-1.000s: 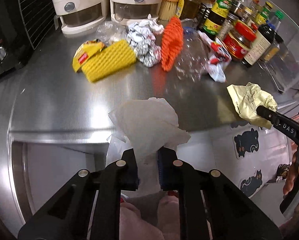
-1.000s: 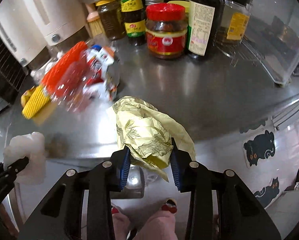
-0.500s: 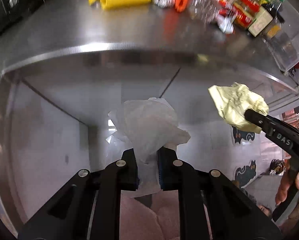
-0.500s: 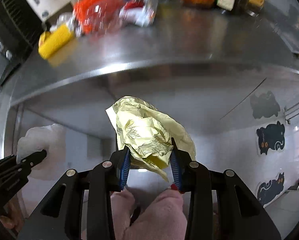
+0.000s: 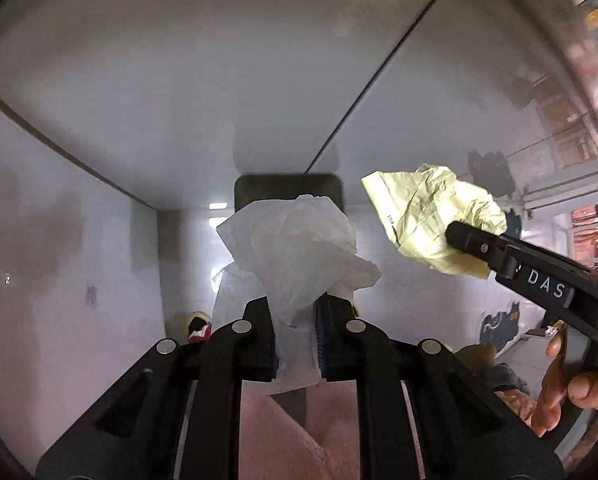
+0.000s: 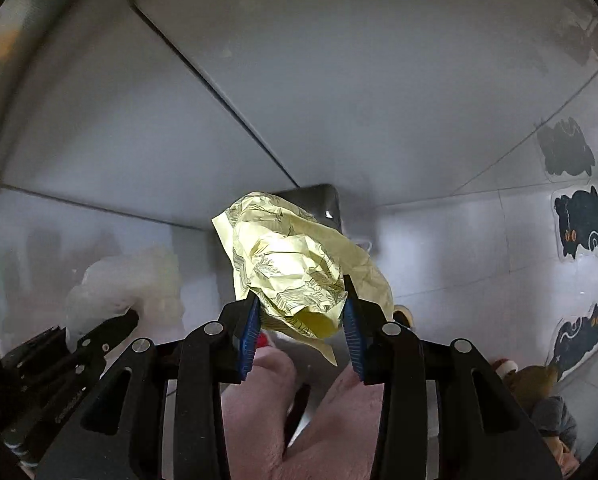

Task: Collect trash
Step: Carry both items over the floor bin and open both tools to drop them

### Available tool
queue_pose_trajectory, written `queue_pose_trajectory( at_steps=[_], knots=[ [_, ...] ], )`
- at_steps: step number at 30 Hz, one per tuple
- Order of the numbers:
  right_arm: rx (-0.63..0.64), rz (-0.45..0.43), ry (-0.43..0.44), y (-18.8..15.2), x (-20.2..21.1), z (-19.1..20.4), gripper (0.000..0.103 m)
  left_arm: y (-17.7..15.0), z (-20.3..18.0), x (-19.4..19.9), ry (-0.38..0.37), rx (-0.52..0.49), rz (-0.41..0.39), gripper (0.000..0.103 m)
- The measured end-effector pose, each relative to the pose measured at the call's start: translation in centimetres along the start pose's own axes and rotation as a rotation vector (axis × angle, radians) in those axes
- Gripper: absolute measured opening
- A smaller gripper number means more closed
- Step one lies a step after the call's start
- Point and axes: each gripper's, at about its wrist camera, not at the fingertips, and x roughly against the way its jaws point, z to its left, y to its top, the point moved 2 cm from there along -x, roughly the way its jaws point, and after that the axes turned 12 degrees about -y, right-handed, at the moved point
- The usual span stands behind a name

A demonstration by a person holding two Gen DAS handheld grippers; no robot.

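Honestly not much is easy to read here, both wrist views are just grey cabinet fronts [image 5: 179, 100] and fisheye blur. There's a dark bin-like box [image 5: 287, 188] low down against the cabinets, but in both views the trash I'm carrying covers most of it, so I can't tell what it really is or whether anything's inside. My left tool [image 5: 297, 322] is pressed together on the white tissue wad [image 5: 291, 248], which sticks up out of the pads and hangs down behind them too. In the right wrist view that same wad is only a pale smear on the left edge. My right tool [image 6: 301, 322] has the crumpled yellow wrapper [image 6: 295, 264] between its blue pads [image 6: 248, 330], and the jaws are opening: the left pad looks to be touching the wrapper, the right one seems to have a sliver of gap, but I can't swear to it. The wrapper sits just right of the tissue, close but apart. Pink fuzzy slippers [image 6: 259, 408] poke out under the tools, and the cat stickers [image 6: 579, 224] sit on the right wall. Compared to a second ago, the table with the yellow sponge, foil, orange thing and sauce jars is gone from view, and both tools have dropped down in front of the cabinets.
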Motion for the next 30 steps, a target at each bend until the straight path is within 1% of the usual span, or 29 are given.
queue_pose_trajectory(
  at_steps=[2, 6, 10, 13, 14, 15, 16, 17, 18, 19, 20, 22, 23, 25, 26, 27, 28, 30],
  knots=[
    [0.009, 0.017, -0.014, 0.3, -2.0, 0.4, 0.04, 0.3, 0.3, -1.7, 0.002, 0.001, 0.018, 0.013],
    [-0.001, 0.055, 0.005, 1.0, -5.4, 1.2, 0.043, 0.9, 1.3, -4.6, 0.0, 0.005, 0.048, 0.014],
    [-0.011, 0.081, 0.001, 2.3, -7.3, 1.7, 0.051, 1.4, 2.4, -6.6, -0.006, 0.022, 0.058, 0.017],
    [-0.01, 0.088, 0.001, 2.4, -7.6, 2.7, 0.055, 1.9, 2.7, -7.3, -0.007, 0.025, 0.062, 0.018],
    [-0.013, 0.093, 0.007, 2.5, -7.7, 2.9, 0.058, 2.1, 2.8, -7.4, -0.007, 0.023, 0.064, 0.019],
    [-0.015, 0.094, 0.012, 2.6, -7.4, 2.8, 0.065, 2.1, 2.9, -7.6, -0.007, 0.019, 0.067, 0.024],
    [-0.017, 0.093, 0.016, 2.8, -7.5, 2.8, 0.07, 2.2, 3.1, -7.3, -0.005, 0.015, 0.066, 0.031],
    [-0.015, 0.092, 0.016, 2.9, -7.4, 2.9, 0.072, 2.2, 3.0, -7.3, -0.001, 0.014, 0.063, 0.036],
    [-0.015, 0.09, 0.014, 3.0, -7.1, 3.0, 0.075, 2.3, 3.1, -7.1, 0.003, 0.013, 0.058, 0.044],
    [-0.018, 0.086, 0.013, 3.0, -7.1, 3.0, 0.077, 2.4, 3.2, -6.8, 0.002, 0.016, 0.052, 0.049],
    [-0.024, 0.08, 0.01, 3.1, -7.1, 3.1, 0.077, 2.5, 3.3, -6.7, 0.001, 0.018, 0.049, 0.052],
    [-0.03, 0.071, 0.004, 3.4, -6.9, 3.1, 0.079, 2.7, 3.4, -6.4, 0.009, 0.019, 0.041, 0.066],
    [-0.033, 0.064, 0.001, 3.5, -6.5, 3.1, 0.08, 2.8, 3.4, -6.1, 0.016, 0.018, 0.038, 0.069],
    [-0.034, 0.049, -0.008, 3.6, -5.8, 3.0, 0.086, 2.8, 3.4, -5.4, 0.032, 0.011, 0.03, 0.079],
    [-0.032, 0.039, -0.016, 3.6, -5.3, 2.9, 0.087, 2.8, 3.3, -4.9, 0.046, 0.007, 0.023, 0.081],
    [-0.027, 0.026, -0.025, 3.6, -5.0, 2.7, 0.089, 2.9, 3.3, -4.5, 0.056, 0.005, 0.016, 0.088],
    [-0.015, 0.012, -0.035, 3.7, -4.6, 2.8, 0.091, 2.9, 3.2, -3.8, 0.069, 0.002, 0.003, 0.091],
    [0.023, -0.022, -0.059, 3.7, -3.2, 3.2, 0.094, 2.8, 3.1, -2.4, 0.074, 0.001, -0.013, 0.093]
  ],
)
